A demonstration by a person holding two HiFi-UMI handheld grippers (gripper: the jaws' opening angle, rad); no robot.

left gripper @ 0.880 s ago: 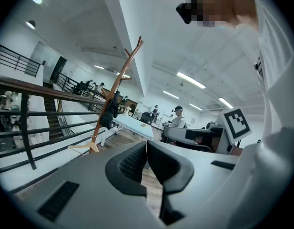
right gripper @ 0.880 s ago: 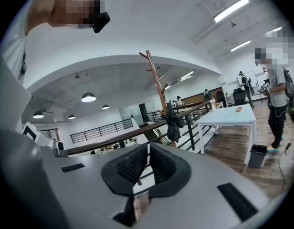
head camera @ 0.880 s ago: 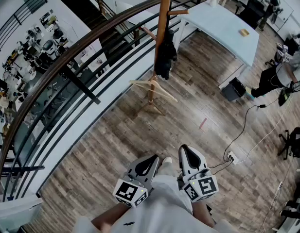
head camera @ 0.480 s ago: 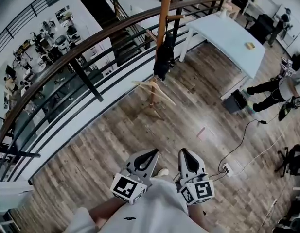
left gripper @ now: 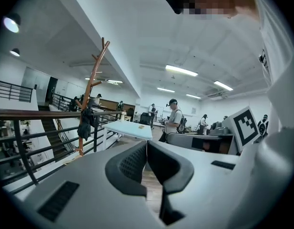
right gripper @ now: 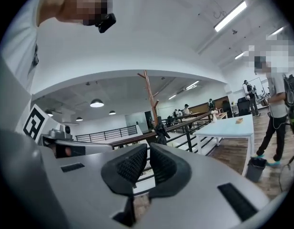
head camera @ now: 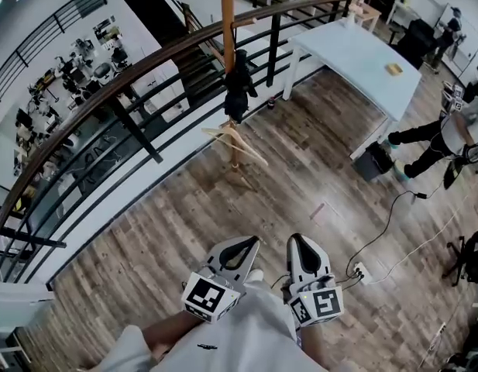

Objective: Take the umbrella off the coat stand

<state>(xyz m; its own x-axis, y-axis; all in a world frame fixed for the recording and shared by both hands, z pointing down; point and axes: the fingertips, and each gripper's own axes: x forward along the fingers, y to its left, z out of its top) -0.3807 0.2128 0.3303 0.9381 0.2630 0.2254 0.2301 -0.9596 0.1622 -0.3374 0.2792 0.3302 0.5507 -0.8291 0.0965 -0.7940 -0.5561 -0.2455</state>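
Observation:
A folded black umbrella [head camera: 237, 91] hangs from a peg on the tall wooden coat stand [head camera: 227, 29], which rises by the railing at the top centre of the head view. Both grippers are held low near my body, well short of the stand. My left gripper [head camera: 250, 243] is shut with nothing in it, and my right gripper [head camera: 299, 241] beside it is also shut and empty. In the left gripper view the umbrella [left gripper: 86, 119] hangs on the stand [left gripper: 93, 87], far beyond the closed left gripper [left gripper: 147, 145]. The right gripper view has the umbrella [right gripper: 161, 133] small behind the right gripper [right gripper: 148, 150].
A dark railing [head camera: 138, 72] runs behind the stand, with a stairwell drop beyond it. A white table [head camera: 355, 49] stands at the right, a black bin [head camera: 372, 161] by its leg. A cable and power strip [head camera: 359, 270] lie on the wood floor. A person [head camera: 448, 134] stands far right.
In the head view the coat stand and umbrella have slid left and slightly up, and the railing has shifted with them. Both grippers stay shut at the same spot near my body.

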